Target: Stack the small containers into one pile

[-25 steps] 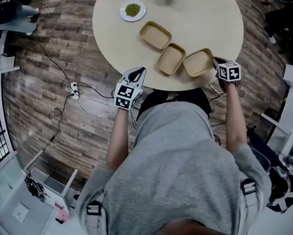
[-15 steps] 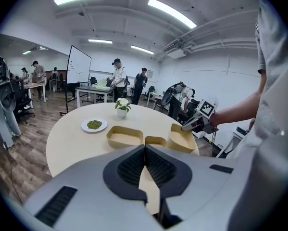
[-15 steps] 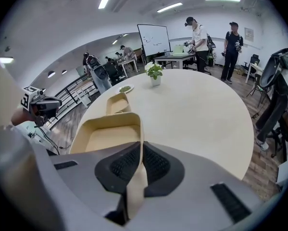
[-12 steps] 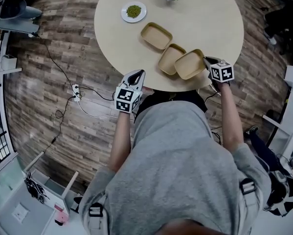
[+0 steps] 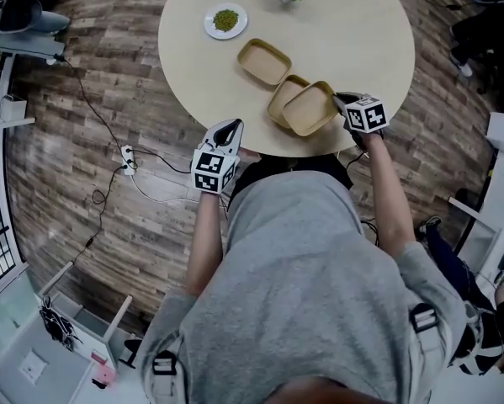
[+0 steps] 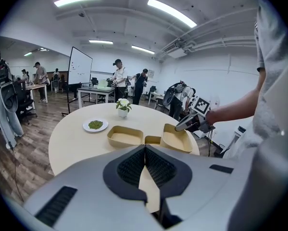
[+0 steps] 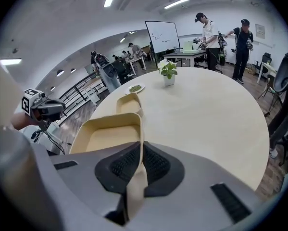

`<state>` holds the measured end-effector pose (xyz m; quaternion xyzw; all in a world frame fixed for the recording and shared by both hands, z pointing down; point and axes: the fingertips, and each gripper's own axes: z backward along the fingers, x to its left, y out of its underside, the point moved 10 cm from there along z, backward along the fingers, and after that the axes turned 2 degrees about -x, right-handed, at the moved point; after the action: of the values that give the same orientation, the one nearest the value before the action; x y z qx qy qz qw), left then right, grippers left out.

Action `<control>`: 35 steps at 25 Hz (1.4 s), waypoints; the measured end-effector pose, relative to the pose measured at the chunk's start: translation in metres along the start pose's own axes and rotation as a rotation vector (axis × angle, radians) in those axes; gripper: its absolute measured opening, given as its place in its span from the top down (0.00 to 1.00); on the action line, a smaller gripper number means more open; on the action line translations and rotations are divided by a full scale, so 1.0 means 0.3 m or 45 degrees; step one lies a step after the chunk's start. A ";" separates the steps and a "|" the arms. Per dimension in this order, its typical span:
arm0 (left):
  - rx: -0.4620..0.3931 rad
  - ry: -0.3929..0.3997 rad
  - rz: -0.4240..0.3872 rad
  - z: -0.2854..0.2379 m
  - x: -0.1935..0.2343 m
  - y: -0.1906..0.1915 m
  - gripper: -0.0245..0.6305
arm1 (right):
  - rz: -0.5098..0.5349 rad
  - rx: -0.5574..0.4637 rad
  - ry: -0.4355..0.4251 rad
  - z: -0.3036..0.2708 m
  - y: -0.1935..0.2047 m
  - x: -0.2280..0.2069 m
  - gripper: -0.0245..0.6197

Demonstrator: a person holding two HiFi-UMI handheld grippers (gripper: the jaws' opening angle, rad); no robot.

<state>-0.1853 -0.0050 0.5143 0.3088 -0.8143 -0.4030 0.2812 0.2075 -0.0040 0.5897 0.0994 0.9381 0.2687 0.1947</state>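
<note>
Jaws of the right gripper [image 7: 140, 153] are pinched shut on the rim of one tan container [image 5: 309, 108], which hangs tilted, partly over the middle container [image 5: 278, 98]. A third container [image 5: 264, 61] sits just beyond on the round worktop [image 5: 352, 23]. The left gripper [image 6: 144, 150] has its jaws closed together on nothing, off the worktop's near edge.

no legible text, markings too small
</note>
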 end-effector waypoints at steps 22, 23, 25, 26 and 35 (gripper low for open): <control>-0.013 -0.124 0.103 0.074 0.023 0.075 0.93 | 0.223 0.127 -0.128 -0.165 -0.140 0.075 0.93; -0.012 -0.131 0.109 0.077 0.023 0.079 0.93 | 0.230 0.133 -0.136 -0.172 -0.145 0.078 0.93; -0.013 -0.144 0.119 0.082 0.023 0.083 0.93 | 0.245 0.146 -0.152 -0.184 -0.157 0.082 0.93; -0.013 -0.150 0.124 0.084 0.023 0.085 0.93 | 0.254 0.153 -0.158 -0.191 -0.164 0.083 0.93; -0.005 -0.191 0.154 0.106 0.020 0.105 0.93 | 0.325 0.210 -0.201 -0.240 -0.189 0.086 0.93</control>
<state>-0.2204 0.0212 0.5254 0.2273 -0.8494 -0.4089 0.2441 0.1494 -0.0773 0.6069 0.2540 0.9186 0.2048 0.2232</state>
